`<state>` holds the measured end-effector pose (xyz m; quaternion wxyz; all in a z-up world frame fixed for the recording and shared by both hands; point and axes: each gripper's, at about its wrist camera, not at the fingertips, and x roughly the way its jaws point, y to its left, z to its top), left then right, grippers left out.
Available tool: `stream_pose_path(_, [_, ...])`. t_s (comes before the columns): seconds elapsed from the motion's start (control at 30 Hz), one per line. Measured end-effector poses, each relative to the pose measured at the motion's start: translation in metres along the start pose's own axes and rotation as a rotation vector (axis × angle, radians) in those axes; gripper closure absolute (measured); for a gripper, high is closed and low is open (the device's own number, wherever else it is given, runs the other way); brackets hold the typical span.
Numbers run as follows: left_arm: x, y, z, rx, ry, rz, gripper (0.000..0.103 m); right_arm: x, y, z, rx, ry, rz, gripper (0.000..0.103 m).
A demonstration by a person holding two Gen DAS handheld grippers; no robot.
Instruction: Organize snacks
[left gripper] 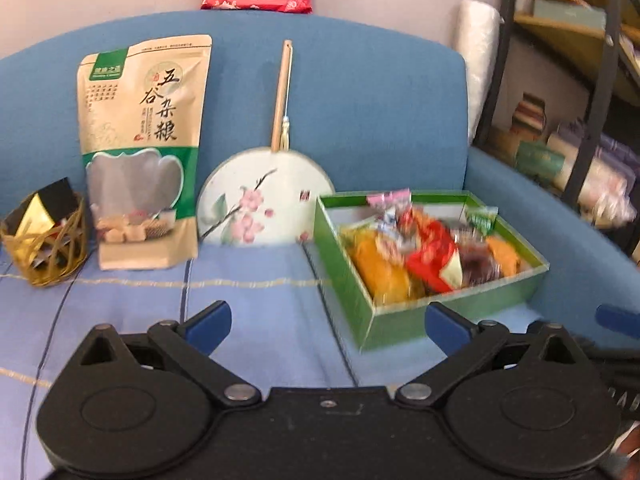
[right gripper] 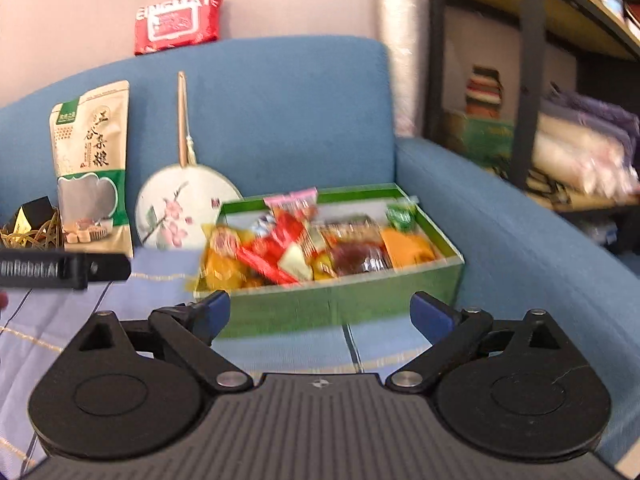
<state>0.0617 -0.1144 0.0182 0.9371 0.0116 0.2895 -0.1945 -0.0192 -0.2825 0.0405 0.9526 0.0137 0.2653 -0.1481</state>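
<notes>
1. Left wrist view: the left claw [left gripper: 328, 322] fills the bottom of the frame, spread wide and holding nothing, above the sofa [left gripper: 360, 100] seat.
   - The green box [left gripper: 348, 280] sits right of centre, heaped with snacks [left gripper: 424, 248].
   - At left a pouch [left gripper: 140, 152] leans on the backrest, a small wire basket [left gripper: 44, 240] beside it at the left edge; a round fan [left gripper: 260, 196] stands between pouch and box.
   - A tip of the right claw shows at the right edge.

2. Right wrist view: the right claw [right gripper: 320, 314] is also wide and empty, low in the frame, pointed at the box's [right gripper: 320, 308] near wall, close to it but apart.
   - The snacks [right gripper: 304, 248] lie in the centre; pouch [right gripper: 94, 168], fan [right gripper: 180, 204] and basket [right gripper: 32, 228] are to the left.
   - The left claw's body crosses the left edge.

3. Progress, as I judge it: most snacks are already in the box. The pouch and whatever the basket holds remain outside, so sorting looks well along but unfinished.

4. Hard to read:
   - The snack pile is motion-blurred in both views; single wrappers cannot be told apart or counted.
   - The basket's contents are unclear, apart from a dark and gold packet.
   - The fan's lower rim is hidden behind the seat cover and box.
</notes>
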Motion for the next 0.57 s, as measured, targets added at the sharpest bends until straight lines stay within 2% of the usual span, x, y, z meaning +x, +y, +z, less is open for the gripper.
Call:
stream_pose_path(0.13, [-0.004, -0.007, -0.011, 0.026, 0.026, 0.026, 0.000, -0.002, -0.004, -0.012, 0.023, 0.037, -0.025, 0.000])
stream_pose_path(0.3, [-0.011, -0.009, -0.016, 0.055, 0.016, 0.088, 0.000, -0.001, -0.001, -0.018, 0.010, 0.065, -0.036, 0.000])
stream_pose_path(0.57, [-0.023, -0.003, -0.013, 0.024, 0.003, 0.070, 0.000, -0.005, 0.005, -0.015, -0.006, 0.062, -0.033, 0.000])
